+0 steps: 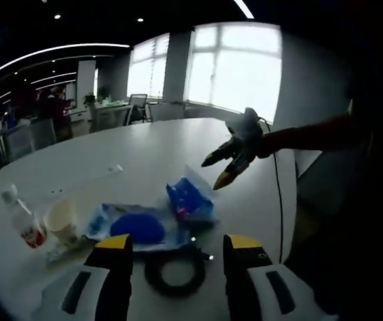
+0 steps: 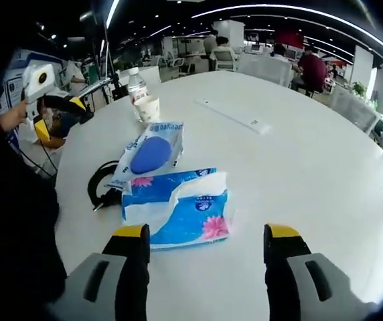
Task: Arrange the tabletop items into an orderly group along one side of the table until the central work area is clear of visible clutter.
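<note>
- Right gripper: jaws spread wide, holding nothing, hovering just short of the tissue pack at 11 o'clock.
- Left gripper: released, jaws apart above the black cable coil.
- Blue-lidded packet, paper cup and water bottle run toward 11 o'clock on the white table.

Black ring-shaped cable coil: near arc partly hidden between the left gripper's jaws in the left gripper view; in the right gripper view, its right half lies under the flat plastic packet with a blue oval inside. Clear plastic bottle with red label: label print too small to read. Distant office furniture and seated people: blurred, indistinct.
</note>
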The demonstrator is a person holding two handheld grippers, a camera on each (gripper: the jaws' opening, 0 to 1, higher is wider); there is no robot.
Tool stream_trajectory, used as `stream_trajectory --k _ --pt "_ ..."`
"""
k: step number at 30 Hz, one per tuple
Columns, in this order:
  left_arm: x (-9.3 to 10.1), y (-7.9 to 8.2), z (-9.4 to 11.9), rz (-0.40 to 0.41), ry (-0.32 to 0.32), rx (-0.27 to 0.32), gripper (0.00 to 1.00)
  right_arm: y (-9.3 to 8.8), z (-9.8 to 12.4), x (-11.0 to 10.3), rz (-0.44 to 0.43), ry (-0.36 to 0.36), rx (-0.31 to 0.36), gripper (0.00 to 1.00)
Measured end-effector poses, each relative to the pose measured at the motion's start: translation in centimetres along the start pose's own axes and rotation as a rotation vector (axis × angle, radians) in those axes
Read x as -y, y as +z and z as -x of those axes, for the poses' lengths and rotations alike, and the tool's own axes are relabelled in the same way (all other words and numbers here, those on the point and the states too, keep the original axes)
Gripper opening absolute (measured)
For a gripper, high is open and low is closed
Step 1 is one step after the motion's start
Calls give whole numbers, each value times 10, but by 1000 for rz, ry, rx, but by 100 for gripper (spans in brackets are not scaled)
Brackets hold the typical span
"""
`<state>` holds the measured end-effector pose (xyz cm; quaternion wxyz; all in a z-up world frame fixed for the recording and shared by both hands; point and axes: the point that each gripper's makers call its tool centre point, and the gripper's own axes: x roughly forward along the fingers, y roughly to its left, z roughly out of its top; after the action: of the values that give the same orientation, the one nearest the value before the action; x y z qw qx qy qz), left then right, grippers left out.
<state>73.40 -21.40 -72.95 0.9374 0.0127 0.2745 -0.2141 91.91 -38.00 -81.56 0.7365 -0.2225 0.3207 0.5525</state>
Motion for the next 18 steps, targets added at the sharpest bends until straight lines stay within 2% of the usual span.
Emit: stream_trajectory --k 5,10,15,18 --pt "7 -2 -17 -29 -34 -17 48 2 -7 1 19 -2 0 56" --pt "20 -3 -37 -71 -108 -38 40 3 -13 3 30 14 -3 50" --pt "28 0 -61 -115 -164 -46 37 9 -16 1 32 26 7 44" --pt "31 3 -75 -124 -193 -49 34 9 -22 6 20 33 6 43"
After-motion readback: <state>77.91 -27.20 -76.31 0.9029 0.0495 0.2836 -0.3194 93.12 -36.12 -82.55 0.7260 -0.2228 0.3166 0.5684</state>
